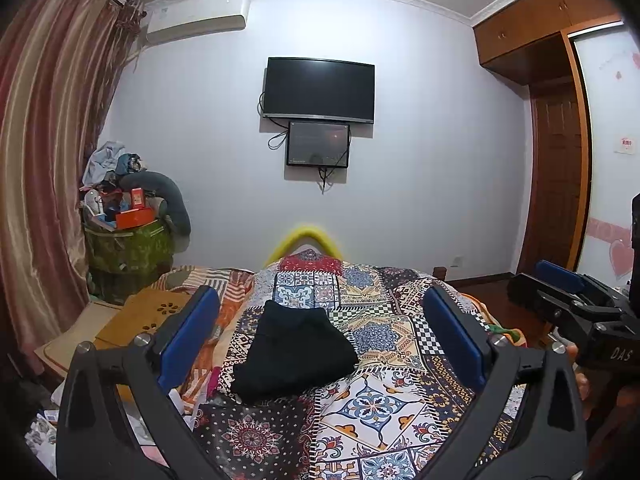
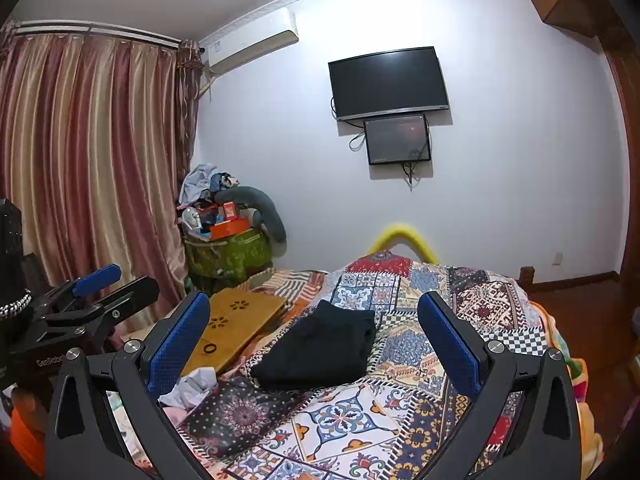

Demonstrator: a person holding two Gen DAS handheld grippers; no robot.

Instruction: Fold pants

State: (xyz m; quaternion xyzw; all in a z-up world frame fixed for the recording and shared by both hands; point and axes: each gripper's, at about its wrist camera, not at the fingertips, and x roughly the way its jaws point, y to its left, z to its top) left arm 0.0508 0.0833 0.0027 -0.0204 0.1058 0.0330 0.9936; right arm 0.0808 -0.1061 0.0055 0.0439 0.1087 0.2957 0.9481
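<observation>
The black pants (image 1: 294, 354) lay folded into a compact stack on the patchwork quilt (image 1: 372, 400), near the middle of the bed and touched by neither tool. The left gripper (image 1: 320, 338) hung above the quilt on the near side of the pants, its blue-padded fingers (image 1: 188, 336) spread wide apart and empty. The right gripper (image 2: 316, 338) hovered likewise, tongs parted with nothing between them. Seen from the left wrist, the right tool's black body bore the white letters "DAS"; from the right wrist, the left tool read "GenRobot", cut off at the edge. Left of the pants rested a wooden lap desk (image 2: 236, 326). Beyond the pants, a dark television (image 1: 319, 90) hung on the wall.
</observation>
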